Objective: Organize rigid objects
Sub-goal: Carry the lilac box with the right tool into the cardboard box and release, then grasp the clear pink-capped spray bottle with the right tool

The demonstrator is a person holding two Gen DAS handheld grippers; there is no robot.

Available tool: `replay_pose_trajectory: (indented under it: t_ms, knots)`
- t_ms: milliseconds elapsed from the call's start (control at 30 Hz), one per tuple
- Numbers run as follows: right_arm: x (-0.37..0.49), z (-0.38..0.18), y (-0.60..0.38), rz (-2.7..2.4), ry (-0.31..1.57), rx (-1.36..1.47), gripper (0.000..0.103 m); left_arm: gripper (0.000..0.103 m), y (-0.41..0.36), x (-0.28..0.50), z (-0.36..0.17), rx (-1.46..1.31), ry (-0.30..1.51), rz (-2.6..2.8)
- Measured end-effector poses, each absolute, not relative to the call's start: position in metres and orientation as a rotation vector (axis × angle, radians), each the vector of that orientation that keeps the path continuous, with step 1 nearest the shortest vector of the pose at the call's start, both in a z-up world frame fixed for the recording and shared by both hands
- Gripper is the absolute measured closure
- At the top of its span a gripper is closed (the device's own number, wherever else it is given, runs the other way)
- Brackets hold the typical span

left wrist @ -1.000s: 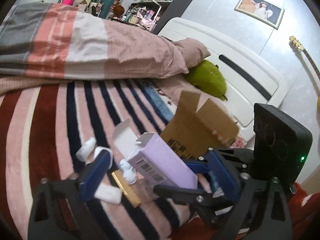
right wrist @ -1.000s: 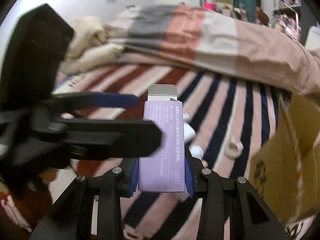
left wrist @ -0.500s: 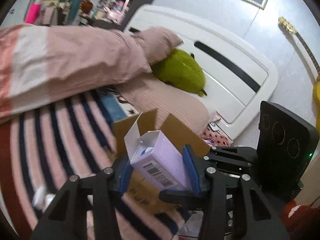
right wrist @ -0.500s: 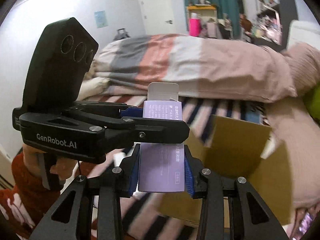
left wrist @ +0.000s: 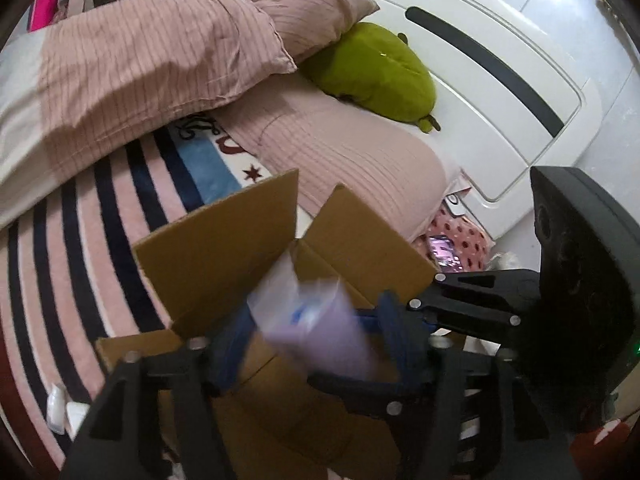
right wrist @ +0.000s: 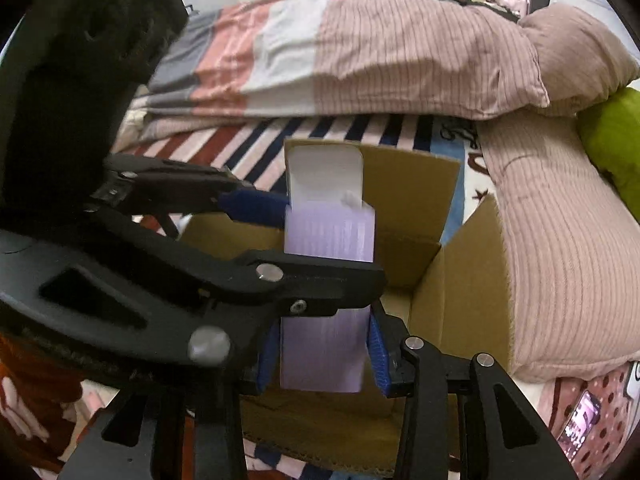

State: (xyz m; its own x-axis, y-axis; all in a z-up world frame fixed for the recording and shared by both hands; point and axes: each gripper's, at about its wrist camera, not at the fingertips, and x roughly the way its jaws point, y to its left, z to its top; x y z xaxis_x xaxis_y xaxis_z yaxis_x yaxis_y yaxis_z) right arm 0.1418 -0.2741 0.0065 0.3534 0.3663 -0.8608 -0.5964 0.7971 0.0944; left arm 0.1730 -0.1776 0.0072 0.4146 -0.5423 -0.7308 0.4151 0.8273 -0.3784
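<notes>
Lilac carton (right wrist: pixel 326 354) held upright over the open cardboard box (right wrist: pixel 416 276) on the bed.

Right gripper (right wrist: pixel 324 354) has its fingers clamped on the carton's lower sides; long axis runs straight away from them, white flap (right wrist: pixel 326 176) uppermost, box mouth directly beneath and beyond. Left gripper (left wrist: pixel 316 344) straddles the carton's upper part crosswise, its fingers opening, apparently no longer pressing. Left view is badly blurred; box floor is hidden, carton contents unreadable.

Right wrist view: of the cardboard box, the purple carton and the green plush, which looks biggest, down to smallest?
1. cardboard box
2. purple carton, though it is nearest the camera
3. green plush, cut off by the edge, so its rank is unsure
</notes>
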Motion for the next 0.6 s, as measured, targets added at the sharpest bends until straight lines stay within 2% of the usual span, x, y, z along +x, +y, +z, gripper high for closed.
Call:
replay_pose_trajectory:
  t_ms: [33,67,167,233,300,367,400,600]
  knots:
    - [0.142,0.006,-0.273,0.618,1.041,-0.258,0.067,0.027,-0.174,0.171,0.01,-0.146,0.959,-0.596]
    - [0.14,0.007,-0.273,0.603,1.041,-0.262,0.061,0.024,-0.17,0.169,0.013,-0.151,0.945,-0.593]
    - [0.125,0.015,-0.27,0.602,0.997,-0.28,0.051,0.023,-0.145,0.152,0.03,-0.167,0.888,-0.57]
    - [0.111,0.027,-0.261,0.634,0.945,-0.297,0.038,0.02,-0.121,0.136,0.044,-0.164,0.831,-0.53]
    - [0.097,0.039,-0.248,0.679,0.879,-0.306,0.015,0.016,-0.098,0.121,0.055,-0.171,0.79,-0.49]
    - [0.08,0.052,-0.231,0.722,0.8,-0.322,0.003,0.014,-0.069,0.103,0.063,-0.178,0.754,-0.438]
    - [0.069,0.059,-0.219,0.765,0.75,-0.326,0.0,0.012,-0.052,0.092,0.066,-0.178,0.739,-0.405]
    - [0.03,0.058,-0.154,0.899,0.668,-0.429,0.0,0.006,0.026,0.046,0.052,-0.185,0.699,-0.248]
